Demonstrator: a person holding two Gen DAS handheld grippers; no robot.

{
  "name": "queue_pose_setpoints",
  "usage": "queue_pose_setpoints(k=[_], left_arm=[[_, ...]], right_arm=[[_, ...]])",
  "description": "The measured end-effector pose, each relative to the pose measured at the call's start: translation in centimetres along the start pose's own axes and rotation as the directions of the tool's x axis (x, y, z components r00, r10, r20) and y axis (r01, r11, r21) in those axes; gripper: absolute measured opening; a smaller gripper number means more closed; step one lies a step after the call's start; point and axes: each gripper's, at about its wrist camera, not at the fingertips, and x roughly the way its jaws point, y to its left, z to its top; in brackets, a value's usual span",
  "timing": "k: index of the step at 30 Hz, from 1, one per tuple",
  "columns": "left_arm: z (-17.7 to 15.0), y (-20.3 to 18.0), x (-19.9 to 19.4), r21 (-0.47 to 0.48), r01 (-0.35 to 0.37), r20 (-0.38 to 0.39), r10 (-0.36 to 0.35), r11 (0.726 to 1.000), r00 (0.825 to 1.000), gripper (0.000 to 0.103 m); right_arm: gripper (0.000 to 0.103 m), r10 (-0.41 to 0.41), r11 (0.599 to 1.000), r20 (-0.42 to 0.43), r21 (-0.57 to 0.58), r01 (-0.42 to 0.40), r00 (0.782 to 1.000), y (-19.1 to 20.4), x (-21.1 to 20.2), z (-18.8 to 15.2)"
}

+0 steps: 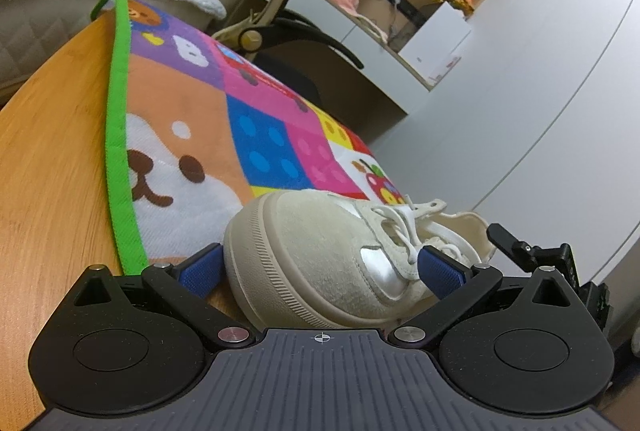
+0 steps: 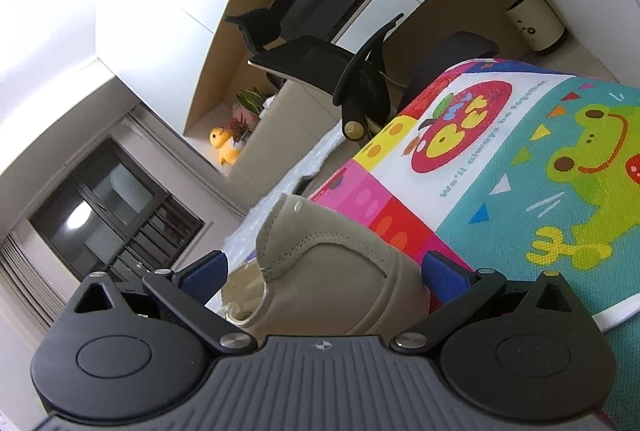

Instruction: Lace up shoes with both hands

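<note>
Shoe (image 1: 320, 255) sits on the tabletop (image 1: 52, 167) w/ its toe at the near edge of the cartoon mat (image 1: 256, 135), toe cap toward our left hand-held gripper (image 1: 320, 271), whose jaws are spread wide either side of the toe, holding nothing. White laces (image 1: 400, 223) are threaded thru the eyelets, but we can't tell if they're knotted or loose. Our right hand-held gripper (image 2: 324, 271) is spread too, straddling the heel collar (image 2: 320, 251) at the far end. Lacing looks partly there; tie-off status unclear.
</note>
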Motion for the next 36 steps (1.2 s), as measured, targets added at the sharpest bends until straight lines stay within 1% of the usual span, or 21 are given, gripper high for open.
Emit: queue_pose_setpoints(k=[21, 23, 25, 28, 30, 31, 33, 34, 35, 36], left_arm=[[0.0, 0.1, 0.2, 0.001, 0.0, -0.002, 0.0, 1.0, 1.0, 0.103], [0.3, 0.1, 0.3, -0.001, 0.006, -0.021, -0.006, 1.0, 1.0, 0.103], [0.9, 0.3, 0.6, 0.009, 0.023, -0.06, -0.023, 1.0, 0.998, 0.103], [1.3, 1.1, -0.6, -0.045, 0.053, -0.045, -0.055, 0.998, 0.998, 0.103], [1.8, 1.0, -2.1, -0.082, 0.087, 0.035, -0.084, 0.993, 0.996, 0.103], [2.2, 0.4, -2.6, -0.068, 0.112, 0.069, -0.108, 0.991, 0.992, 0.102], [3.1, -1.8, -2.5, 0.0, 0.125, 0.078, -0.124, 0.992, 0.989, 0.094], [3.6, -3.2, -2.1, 0.044, 0.127, 0.066, -0.129, 0.991, 0.989, 0.069], [4.1, -4.4, -1.4, 0.077, 0.128, 0.042, -0.132, 0.989, 0.99, 0.054], [4.5, -5.4, -0.5, 0.093, 0.128, 0.018, -0.13, 0.987, 0.991, 0.055]], right_arm=[[0.103, 0.049, 0.997, 0.039, 0.051, -0.051, 0.998, -0.5, -0.7, 0.0], [0.103, 0.051, 0.997, 0.036, 0.051, -0.052, 0.998, -0.9, -0.7, 0.3], [0.103, 0.048, 0.997, 0.034, 0.05, -0.05, 0.998, -1.1, -0.6, 0.4], [0.103, 0.039, 0.998, 0.028, 0.039, -0.04, 0.999, -1.0, -0.6, 0.4], [0.103, 0.038, 0.998, 0.029, 0.039, -0.039, 0.999, -1.1, -0.6, 0.5], [0.103, 0.036, 0.999, 0.03, 0.038, -0.037, 0.999, -1.1, -0.6, 0.5], [0.103, 0.027, 0.999, 0.025, 0.029, -0.027, 0.999, -0.9, -0.4, 0.4], [0.103, 0.021, 0.999, 0.022, 0.023, -0.022, 1.0, -0.8, -0.3, 0.4], [0.103, 0.018, 1.0, 0.02, 0.02, -0.019, 1.0, -0.8, -0.3, 0.4], [0.103, 0.018, 1.0, 0.02, 0.019, -0.019, 1.0, -0.8, -0.4, 0.4]])
